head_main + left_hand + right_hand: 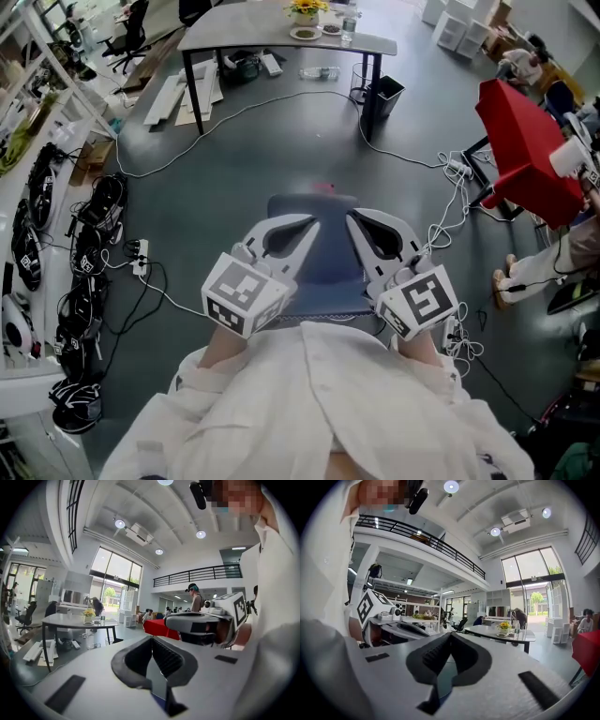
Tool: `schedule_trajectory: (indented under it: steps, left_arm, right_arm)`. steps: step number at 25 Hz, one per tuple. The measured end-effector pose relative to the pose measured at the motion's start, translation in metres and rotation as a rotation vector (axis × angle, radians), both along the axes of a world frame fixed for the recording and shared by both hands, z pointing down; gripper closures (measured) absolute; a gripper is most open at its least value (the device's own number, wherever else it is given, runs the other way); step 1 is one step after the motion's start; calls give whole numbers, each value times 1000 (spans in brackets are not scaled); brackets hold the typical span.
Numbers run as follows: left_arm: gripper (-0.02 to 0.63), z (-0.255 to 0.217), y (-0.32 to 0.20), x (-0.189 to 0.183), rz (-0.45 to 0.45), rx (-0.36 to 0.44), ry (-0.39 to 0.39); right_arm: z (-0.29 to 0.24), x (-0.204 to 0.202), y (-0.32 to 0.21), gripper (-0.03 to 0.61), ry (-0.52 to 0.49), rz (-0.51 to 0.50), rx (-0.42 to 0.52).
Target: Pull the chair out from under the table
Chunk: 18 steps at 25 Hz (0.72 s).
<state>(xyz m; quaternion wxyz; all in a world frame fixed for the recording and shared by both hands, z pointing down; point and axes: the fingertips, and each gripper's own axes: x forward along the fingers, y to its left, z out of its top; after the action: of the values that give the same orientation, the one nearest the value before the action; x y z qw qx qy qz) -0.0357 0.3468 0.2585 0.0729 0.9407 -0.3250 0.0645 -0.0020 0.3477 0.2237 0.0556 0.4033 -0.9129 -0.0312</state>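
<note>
left gripper (312,224) and right gripper (352,218) side by side over blue chair (319,272), both closed tip to tip, round table (244,28) well apart across grey floor (234,159)

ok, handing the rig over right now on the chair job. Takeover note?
Left gripper: jaws shut, nothing between them, held above the chair's left side.
Right gripper: jaws shut, empty, above its right side.
Chair: blue, on open floor right in front of the person, well apart from the table across the room.
Done: chair looks already out from under the table.
Left: likely nothing; just check the chair's spot.
</note>
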Motion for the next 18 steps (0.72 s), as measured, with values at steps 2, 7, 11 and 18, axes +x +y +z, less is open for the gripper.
schedule_trajectory:
  steps: [2, 7, 11, 18]
  left_arm:
    - [595, 2, 1, 1, 6, -8, -5]
    - [595, 7, 5, -1, 12, -16, -21]
    - [595, 15, 5, -4, -1, -33, -40]
    - [595, 21, 2, -1, -11, -51, -61]
  right_arm:
    - [2, -3, 1, 575, -1, -9, -10]
    - [9, -13, 7, 575, 10, -33, -20]
    - [12, -15, 9, 575, 9, -41, -20]
    - [18, -12, 6, 575, 24, -36, -46]
